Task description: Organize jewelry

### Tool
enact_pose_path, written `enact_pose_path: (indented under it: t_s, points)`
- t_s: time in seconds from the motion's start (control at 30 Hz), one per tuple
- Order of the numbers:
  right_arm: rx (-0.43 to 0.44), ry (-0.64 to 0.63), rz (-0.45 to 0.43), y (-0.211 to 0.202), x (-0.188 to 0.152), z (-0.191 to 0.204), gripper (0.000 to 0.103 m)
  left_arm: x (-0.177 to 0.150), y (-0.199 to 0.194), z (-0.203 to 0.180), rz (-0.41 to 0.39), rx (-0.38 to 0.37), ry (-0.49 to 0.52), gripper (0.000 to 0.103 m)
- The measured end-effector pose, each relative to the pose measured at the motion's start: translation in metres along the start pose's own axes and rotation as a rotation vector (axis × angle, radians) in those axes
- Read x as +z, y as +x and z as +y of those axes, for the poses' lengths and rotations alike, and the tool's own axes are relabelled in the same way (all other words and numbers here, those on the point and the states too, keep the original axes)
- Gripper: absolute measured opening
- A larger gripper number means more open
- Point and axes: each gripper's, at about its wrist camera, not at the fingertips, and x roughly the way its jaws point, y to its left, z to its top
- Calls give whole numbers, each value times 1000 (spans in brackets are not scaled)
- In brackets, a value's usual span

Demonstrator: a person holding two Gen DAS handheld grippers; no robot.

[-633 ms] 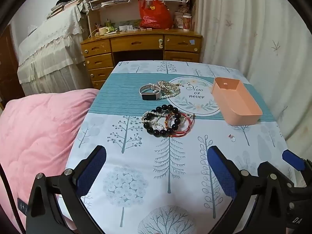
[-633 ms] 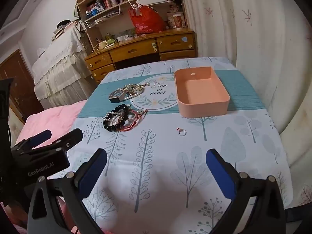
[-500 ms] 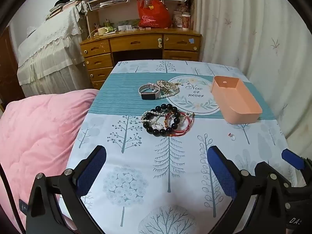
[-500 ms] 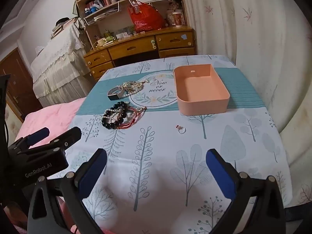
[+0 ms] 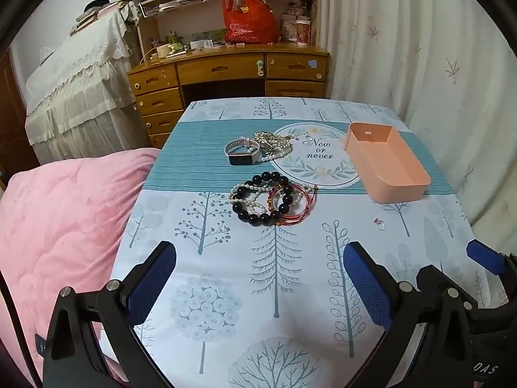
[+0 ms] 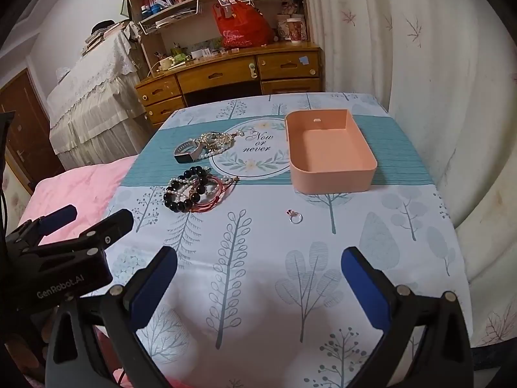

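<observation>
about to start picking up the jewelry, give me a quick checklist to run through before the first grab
1. Left gripper open, nothing between its fingers: ok.
2. Right gripper open, nothing between its fingers: ok.
3. Peach bin upright with no jewelry visible inside: ok.
4. Ring lies alone on the tablecloth, apart from the piles, with open cloth around it: ok.
5. Black bead bracelet separate from the pearl strand and red cord bracelets: not ok, they overlap in one heap.
6. Watch separate from the chain pile: cannot tell, they touch or overlap.
</observation>
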Motion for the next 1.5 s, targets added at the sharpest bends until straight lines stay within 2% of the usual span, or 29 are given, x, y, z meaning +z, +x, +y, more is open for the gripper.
enact_pose_path:
  t_s: [1.5]
  points:
    - [10, 2, -2, 6, 9, -4, 102, 14, 6, -8, 13, -5, 29, 102]
